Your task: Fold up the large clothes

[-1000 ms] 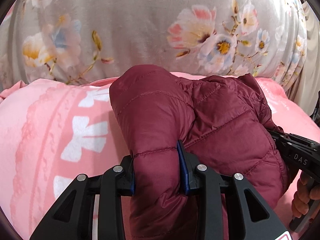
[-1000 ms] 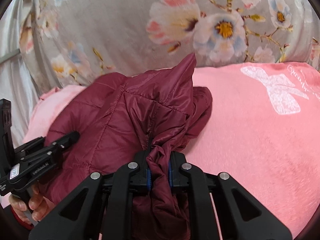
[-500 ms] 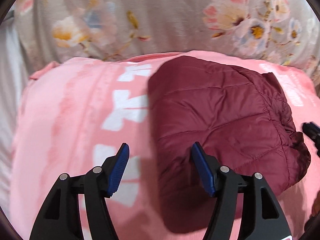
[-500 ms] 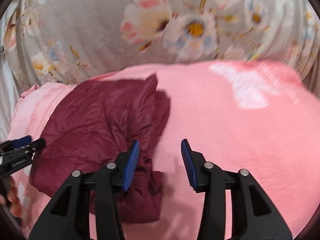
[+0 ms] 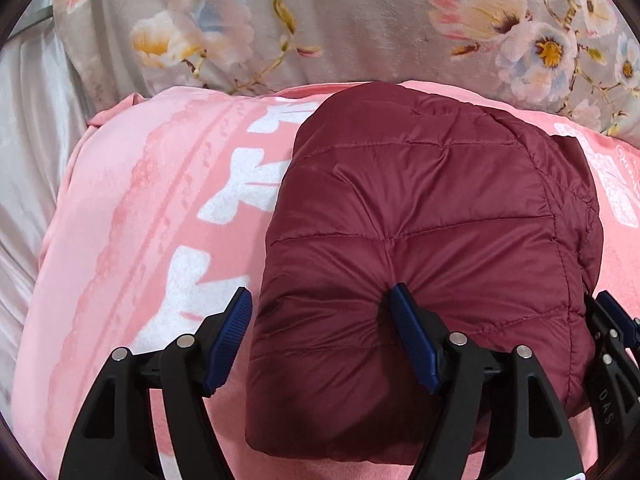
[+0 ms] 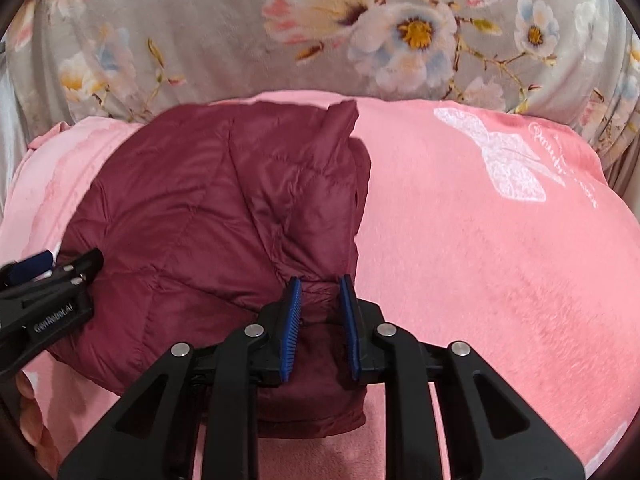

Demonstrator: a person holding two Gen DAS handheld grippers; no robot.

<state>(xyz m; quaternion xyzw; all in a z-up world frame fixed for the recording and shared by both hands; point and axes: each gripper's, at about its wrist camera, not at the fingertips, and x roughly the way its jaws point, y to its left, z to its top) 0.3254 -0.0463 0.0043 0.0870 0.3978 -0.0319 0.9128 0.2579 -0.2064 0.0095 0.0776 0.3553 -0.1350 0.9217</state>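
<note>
A grey floral fabric [image 5: 360, 20] is seen filling the background, draped upright behind a pink blanket [image 5: 132, 208] that is spread wide and printed with white bow shapes, one of which [image 6: 504, 160] is shown clearly in the right wrist view. On the blanket a maroon quilted jacket [image 5: 420, 208] is laid as a folded, puffy bundle, its far edge close to the floral fabric; in the right wrist view the jacket [image 6: 192, 208] is placed on the left part of the blanket, with a loose flap standing up at its far right corner and darker layers stacked along its right edge. The left gripper [image 5: 320, 320] is held over the jacket's near left edge with its jaws released and spread wide, having just been opening: its right blue pad [image 5: 412, 340] is pressed down into the padding, where creases are drawn around it, while its left pad [image 5: 230, 332] is set off the jacket, just beside its edge above the blanket. The right gripper [image 6: 320, 312] is placed at the jacket's near right corner, its jaws having just been closing, and a bunched fold of maroon fabric is caught between the two blue pads, which stand narrowly apart; whether it is firmly pinched cannot be told. Fingertips [image 6: 30, 408] of a person are glimpsed at the lower left edge of the right wrist view, beneath the black body of the left gripper [image 6: 48, 300]
</note>
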